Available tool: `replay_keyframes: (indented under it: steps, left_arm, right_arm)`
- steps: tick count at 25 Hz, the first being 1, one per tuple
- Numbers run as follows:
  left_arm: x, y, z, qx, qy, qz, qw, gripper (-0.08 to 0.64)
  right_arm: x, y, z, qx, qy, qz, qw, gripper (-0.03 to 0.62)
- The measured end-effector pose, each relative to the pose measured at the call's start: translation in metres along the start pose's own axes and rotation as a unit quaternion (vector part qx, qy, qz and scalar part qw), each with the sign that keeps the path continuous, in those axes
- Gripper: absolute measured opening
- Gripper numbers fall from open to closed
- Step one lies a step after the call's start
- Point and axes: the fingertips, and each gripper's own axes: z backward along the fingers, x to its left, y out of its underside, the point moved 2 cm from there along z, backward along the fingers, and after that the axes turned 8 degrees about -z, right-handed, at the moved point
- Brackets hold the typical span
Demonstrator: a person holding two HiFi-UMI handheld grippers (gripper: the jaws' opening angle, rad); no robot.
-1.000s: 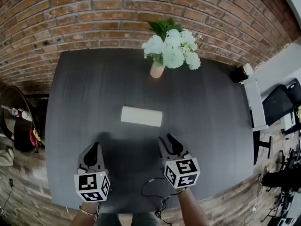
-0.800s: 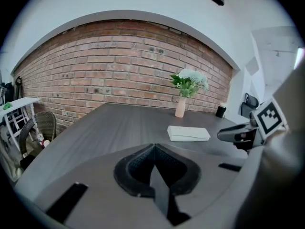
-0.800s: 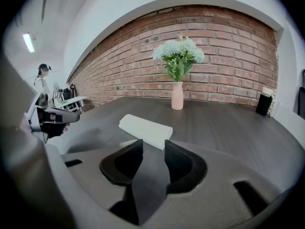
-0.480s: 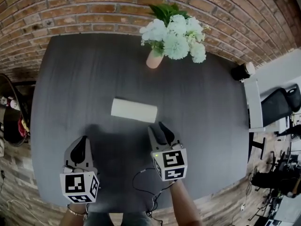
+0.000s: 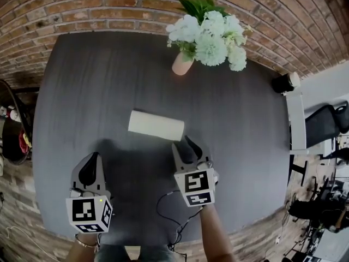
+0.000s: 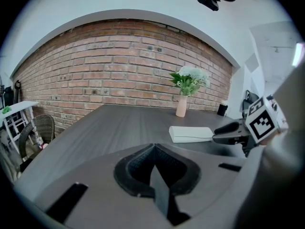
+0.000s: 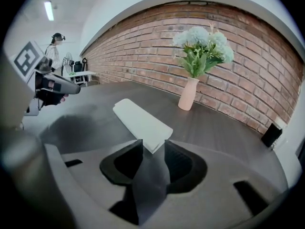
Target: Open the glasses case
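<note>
One white oblong glasses case [image 5: 155,125] lies on the dark grey table [image 5: 98,81]. Of two tongs, left tongs [image 5: 92,160] are closed and empty; right tongs [image 5: 181,142] stand open at its right end.

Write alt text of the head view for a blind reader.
A closed white glasses case lies on a dark table, the right gripper at its near right corner, the left gripper farther back. A vase of white flowers stands beyond, by a brick wall.
</note>
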Motion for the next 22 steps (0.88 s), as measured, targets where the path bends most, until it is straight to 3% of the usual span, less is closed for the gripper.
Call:
replay_keyframes:
  steps: [12,22]
  left_arm:
    - [0.0,0.002,-0.006,0.002,-0.003,0.006,1.0,-0.006]
    - [-0.001,0.004,-0.007,0.002,-0.002,0.006,1.0,-0.006]
  right_arm:
    - [-0.002,0.005,-0.005,0.017,0.001,0.046,0.999,0.138]
    - [-0.006,-0.005,-0.005,-0.018,0.012,0.051,0.998,0.131]
